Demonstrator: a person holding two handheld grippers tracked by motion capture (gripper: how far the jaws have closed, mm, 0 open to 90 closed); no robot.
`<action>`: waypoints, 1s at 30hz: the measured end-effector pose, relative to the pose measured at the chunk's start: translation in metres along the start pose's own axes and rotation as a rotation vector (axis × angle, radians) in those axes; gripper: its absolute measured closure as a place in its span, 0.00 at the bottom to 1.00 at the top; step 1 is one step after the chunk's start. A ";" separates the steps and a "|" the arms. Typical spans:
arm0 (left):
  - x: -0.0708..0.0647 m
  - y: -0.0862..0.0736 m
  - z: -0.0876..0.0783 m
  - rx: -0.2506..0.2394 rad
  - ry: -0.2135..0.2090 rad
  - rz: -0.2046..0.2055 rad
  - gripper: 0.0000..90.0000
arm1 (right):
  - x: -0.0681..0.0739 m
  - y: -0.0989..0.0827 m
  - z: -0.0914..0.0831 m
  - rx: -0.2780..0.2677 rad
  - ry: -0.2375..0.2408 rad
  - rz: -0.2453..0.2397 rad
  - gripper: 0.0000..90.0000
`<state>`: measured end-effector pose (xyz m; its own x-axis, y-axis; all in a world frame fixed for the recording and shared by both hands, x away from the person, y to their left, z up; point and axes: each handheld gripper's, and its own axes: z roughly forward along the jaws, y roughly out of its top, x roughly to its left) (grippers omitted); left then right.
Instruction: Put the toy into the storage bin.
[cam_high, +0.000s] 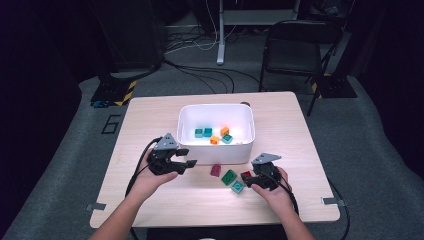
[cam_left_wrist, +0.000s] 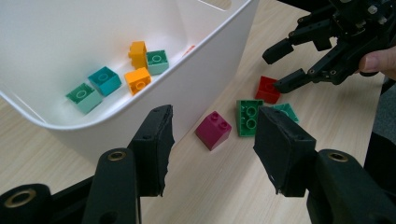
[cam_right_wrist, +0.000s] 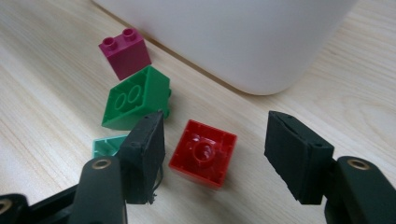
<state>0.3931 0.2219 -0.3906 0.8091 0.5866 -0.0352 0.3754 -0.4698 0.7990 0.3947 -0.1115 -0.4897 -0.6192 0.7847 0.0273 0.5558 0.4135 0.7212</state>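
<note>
Open right hand-held gripper (cam_right_wrist: 215, 158) around red brick (cam_right_wrist: 203, 153)

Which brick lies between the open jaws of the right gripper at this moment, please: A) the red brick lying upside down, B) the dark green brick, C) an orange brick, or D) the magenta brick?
A: in the right gripper view the red brick lies hollow side up on the table between the right gripper and its open jaws, with neither pad touching it.

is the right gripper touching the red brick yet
Apart. In the right gripper view the red brick lies on the table between the open jaws of the right gripper, with bare wood showing on both sides of it.
</note>
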 end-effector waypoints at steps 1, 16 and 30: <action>-0.001 -0.003 -0.001 -0.004 -0.004 -0.009 0.52 | 0.000 0.000 0.001 0.003 0.003 -0.017 0.41; -0.005 -0.030 0.008 0.001 -0.072 -0.037 0.49 | 0.003 -0.003 0.016 0.050 -0.013 -0.013 0.40; -0.001 -0.038 0.006 -0.039 -0.054 -0.046 0.48 | -0.004 -0.005 0.016 0.099 0.040 0.011 0.64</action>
<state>0.3808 0.2358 -0.4244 0.8152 0.5699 -0.1036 0.3955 -0.4168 0.8184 0.4036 -0.1092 -0.5045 -0.6331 0.7714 0.0638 0.6138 0.4502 0.6485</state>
